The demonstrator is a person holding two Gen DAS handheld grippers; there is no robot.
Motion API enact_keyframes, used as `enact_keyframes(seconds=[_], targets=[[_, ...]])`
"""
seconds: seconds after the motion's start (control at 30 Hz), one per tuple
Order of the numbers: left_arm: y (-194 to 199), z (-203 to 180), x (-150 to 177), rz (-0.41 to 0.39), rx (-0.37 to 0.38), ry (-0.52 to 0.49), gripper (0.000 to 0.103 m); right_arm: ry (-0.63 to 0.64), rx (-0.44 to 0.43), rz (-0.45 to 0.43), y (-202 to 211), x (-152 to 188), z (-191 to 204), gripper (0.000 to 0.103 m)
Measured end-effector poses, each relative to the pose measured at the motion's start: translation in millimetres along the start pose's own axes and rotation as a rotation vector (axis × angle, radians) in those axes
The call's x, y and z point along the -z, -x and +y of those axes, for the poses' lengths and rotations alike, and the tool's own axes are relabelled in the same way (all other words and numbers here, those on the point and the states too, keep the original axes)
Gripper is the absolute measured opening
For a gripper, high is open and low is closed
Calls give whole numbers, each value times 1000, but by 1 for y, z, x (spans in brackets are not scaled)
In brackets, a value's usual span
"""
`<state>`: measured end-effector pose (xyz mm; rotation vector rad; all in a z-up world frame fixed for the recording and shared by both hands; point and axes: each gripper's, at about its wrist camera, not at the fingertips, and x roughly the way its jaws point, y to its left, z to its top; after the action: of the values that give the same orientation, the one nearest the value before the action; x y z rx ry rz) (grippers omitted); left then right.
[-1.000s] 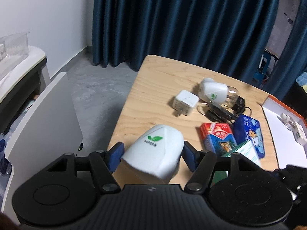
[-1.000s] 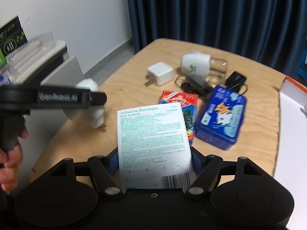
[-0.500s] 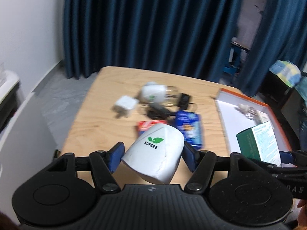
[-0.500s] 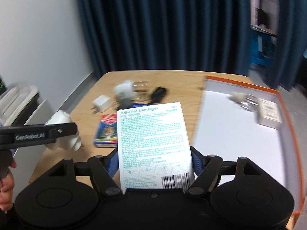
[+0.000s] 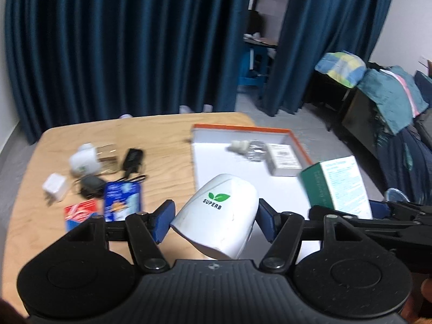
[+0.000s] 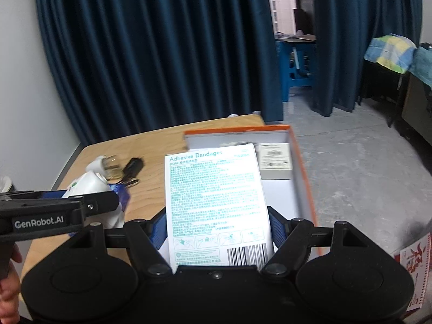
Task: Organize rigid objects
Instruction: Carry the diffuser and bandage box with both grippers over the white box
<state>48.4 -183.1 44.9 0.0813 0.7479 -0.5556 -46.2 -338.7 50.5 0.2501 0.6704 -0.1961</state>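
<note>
So my left hand-held gripper (image 5: 214,220) is clamped on the white SUPERB bulb base (image 5: 217,222), blue pads pressed against both sides, and it's up in the air over the near left edge of the orange-rimmed tray (image 5: 299,145). My right hand-held gripper (image 6: 217,228) has the Adhesive Bandages box (image 6: 216,202) pinched between its pads, back panel with the barcode facing the camera, held above the tray's near end. From the left camera you can see that box (image 5: 337,185) sticking up green and white off to the right.

Inside the tray there's a small white carton (image 5: 283,159) near the far right corner, plus a blurry clear-and-white bulb thing (image 5: 248,148) just beside it.

The rest is on the wooden surface (image 5: 162,140) left of the tray: another white bulb base (image 5: 83,162) with a clear part, a white charger cube (image 5: 55,186), a black adapter with cable (image 5: 132,159), a blue tin (image 5: 122,199) and a red box (image 5: 81,213) touching it. Blue curtain (image 5: 121,40) behind it all.
</note>
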Motion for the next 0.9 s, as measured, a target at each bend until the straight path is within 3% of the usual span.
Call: enact_keyframes(seconds=[0.27,0.9], targets=[[-30,-11,-3,15,8,-14,66,-22,12,0,-14,-4,-17,87],[-51,-16,-19,28,19,15,66,-30,55,26,-44,-19,-26,87]])
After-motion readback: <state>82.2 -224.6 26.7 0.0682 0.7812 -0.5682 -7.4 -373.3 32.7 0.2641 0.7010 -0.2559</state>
